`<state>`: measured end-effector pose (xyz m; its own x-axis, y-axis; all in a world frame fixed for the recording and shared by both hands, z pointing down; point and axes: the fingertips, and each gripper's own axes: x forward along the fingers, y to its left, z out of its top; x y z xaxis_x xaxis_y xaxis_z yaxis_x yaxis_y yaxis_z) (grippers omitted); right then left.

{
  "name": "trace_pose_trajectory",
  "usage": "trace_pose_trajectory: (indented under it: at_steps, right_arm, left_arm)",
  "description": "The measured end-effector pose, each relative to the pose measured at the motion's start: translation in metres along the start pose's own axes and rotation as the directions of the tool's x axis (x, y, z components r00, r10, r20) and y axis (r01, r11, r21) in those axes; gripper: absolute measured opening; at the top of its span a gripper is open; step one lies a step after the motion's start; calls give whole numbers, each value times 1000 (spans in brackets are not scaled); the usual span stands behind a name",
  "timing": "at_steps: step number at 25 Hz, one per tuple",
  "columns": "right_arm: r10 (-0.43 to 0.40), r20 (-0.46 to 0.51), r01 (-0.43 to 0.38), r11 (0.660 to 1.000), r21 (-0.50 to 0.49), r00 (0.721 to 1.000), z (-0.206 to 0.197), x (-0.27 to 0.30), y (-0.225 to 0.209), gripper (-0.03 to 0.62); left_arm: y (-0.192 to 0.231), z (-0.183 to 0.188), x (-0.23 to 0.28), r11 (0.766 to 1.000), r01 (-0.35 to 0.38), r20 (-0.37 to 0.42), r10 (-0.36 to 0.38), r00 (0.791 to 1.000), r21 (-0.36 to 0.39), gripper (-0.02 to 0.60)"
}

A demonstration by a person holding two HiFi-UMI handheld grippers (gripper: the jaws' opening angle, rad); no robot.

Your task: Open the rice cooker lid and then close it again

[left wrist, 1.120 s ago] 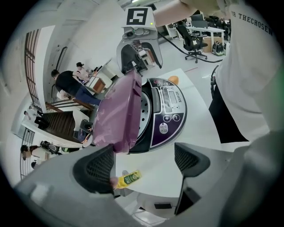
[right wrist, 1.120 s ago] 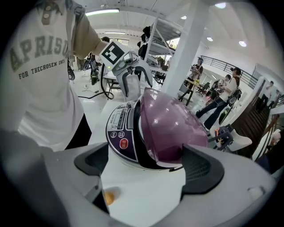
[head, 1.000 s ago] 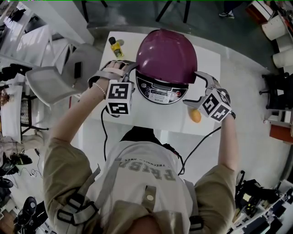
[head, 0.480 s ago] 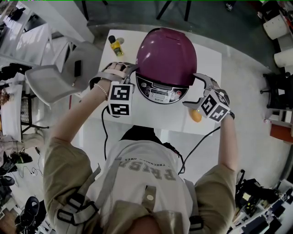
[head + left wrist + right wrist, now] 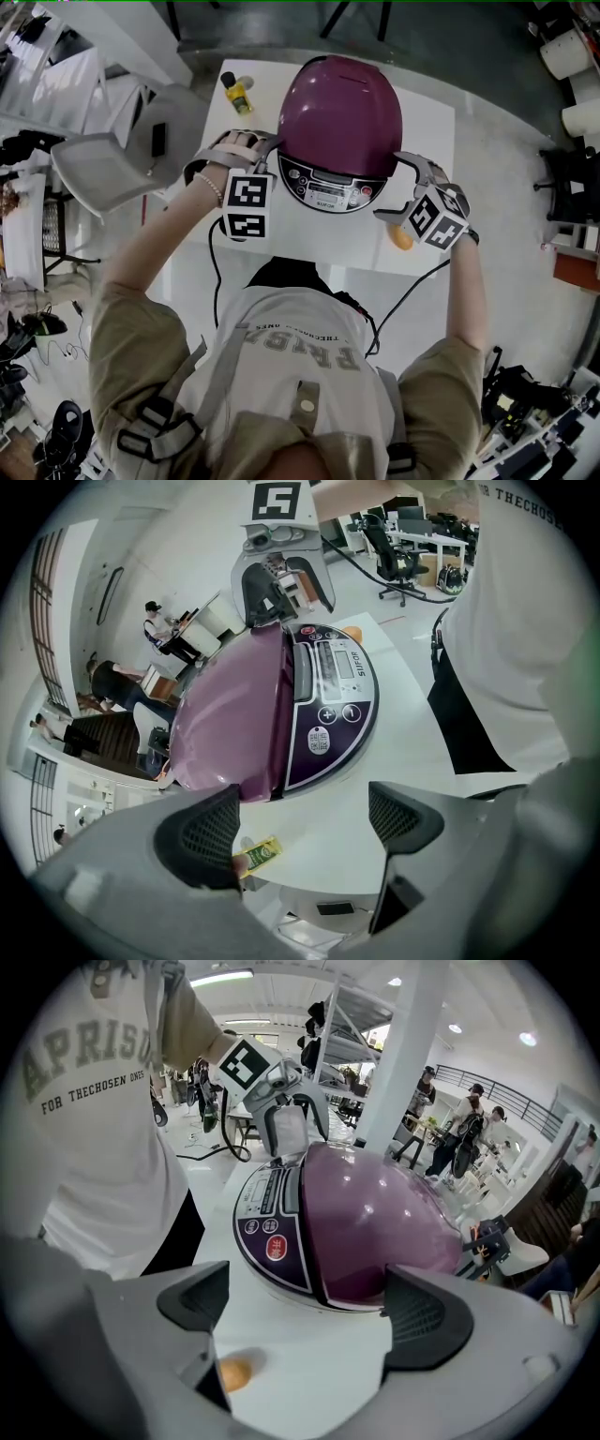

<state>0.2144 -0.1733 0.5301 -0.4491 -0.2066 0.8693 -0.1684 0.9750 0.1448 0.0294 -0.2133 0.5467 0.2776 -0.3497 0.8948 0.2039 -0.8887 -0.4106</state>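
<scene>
1. Hardly anything has changed over the last second: the rice cooker [image 5: 328, 192] stands mid-table, its purple lid [image 5: 342, 103] shut as before and its control panel facing the near edge of the white table [image 5: 427, 112].
2. The left gripper [image 5: 302, 825] stays at the cooker's left side, tongs wide and empty.
3. The right gripper [image 5: 305, 1309] stays at the cooker's right side, tongs likewise wide with nothing between them.
4. Whether either gripper touches the cooker cannot be told.
5. A yellow bottle [image 5: 236, 94] at the far left corner is half hidden by a jaw in the left gripper view.
6. A small orange thing [image 5: 400, 238] by the near right edge is partly covered by the right gripper in the head view.
</scene>
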Motion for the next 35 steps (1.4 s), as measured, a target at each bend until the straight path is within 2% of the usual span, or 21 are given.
trace_pose_trajectory:
  at_steps: [18,23,30,35]
  right_arm:
    - [21,-22,-21,1000,-6,1000,-5,10,4,489]
    - [26,-14,-26,1000,5,1000,-4,8,5,489]
    - [45,-70,-47,998,-36,997,-9,11,8,489]
    - [55,-68,-57,998,-23,996,-9,11,7,489]
  left_arm:
    - [-7,-3,10,1000,12,-12,-12,1000,6,443]
    - [-7,-4,9,999,-4,-27,5,1000,37,443]
    - [-11,-6,12,997,21,-52,-17,998,69,443]
    - [-10,-7,13,996,29,-60,-24,998,79,443]
